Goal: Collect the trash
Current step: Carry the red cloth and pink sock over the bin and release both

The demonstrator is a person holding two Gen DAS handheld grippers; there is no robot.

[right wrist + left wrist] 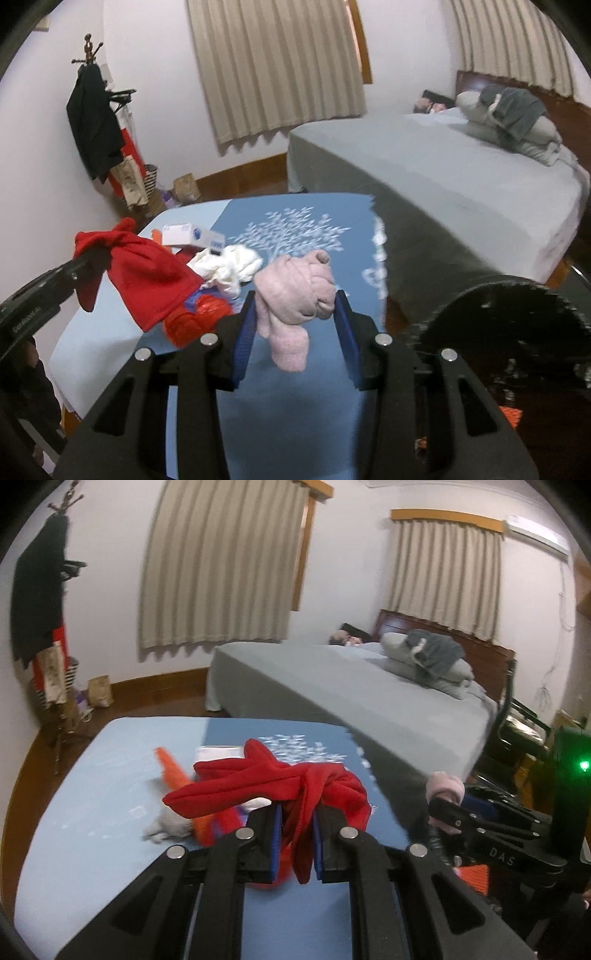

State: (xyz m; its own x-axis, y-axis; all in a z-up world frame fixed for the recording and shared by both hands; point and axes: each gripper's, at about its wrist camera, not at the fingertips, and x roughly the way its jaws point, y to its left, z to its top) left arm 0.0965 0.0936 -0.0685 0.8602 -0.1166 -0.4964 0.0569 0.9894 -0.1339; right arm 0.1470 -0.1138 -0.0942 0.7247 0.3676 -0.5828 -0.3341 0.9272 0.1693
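Red cloth (pixel 273 786): soft, fleecy, knotted near its middle, loose ends spreading left and drooping right. Pinched at the knot between the blue-padded fingers of the left gripper (pixel 297 840), jaws nearly closed on the fabric. A tail hangs down between the fingers. Held above the table (pixel 92 794), clear of the surface. From the right wrist view it shows as a drooping red bundle (pixel 144 273) at left.

Pink cloth (pixel 295 295): pale, knitted-looking, bunched into a lump with one end dangling. Held by the right gripper (pixel 295 332), jaws partly open, closed only as far as the bundle's width. Also above the table.

On the table beneath: blue cover with white tree print (pixel 295 229), a crumpled white wad (pixel 229 269), a white and blue box (pixel 192 236), an orange-red mesh item (pixel 195 317), an orange strip (pixel 173 771).

Just right of the table: black bag (pixel 491 332), mouth open, rim ragged. Bed (pixel 443 173) behind it.
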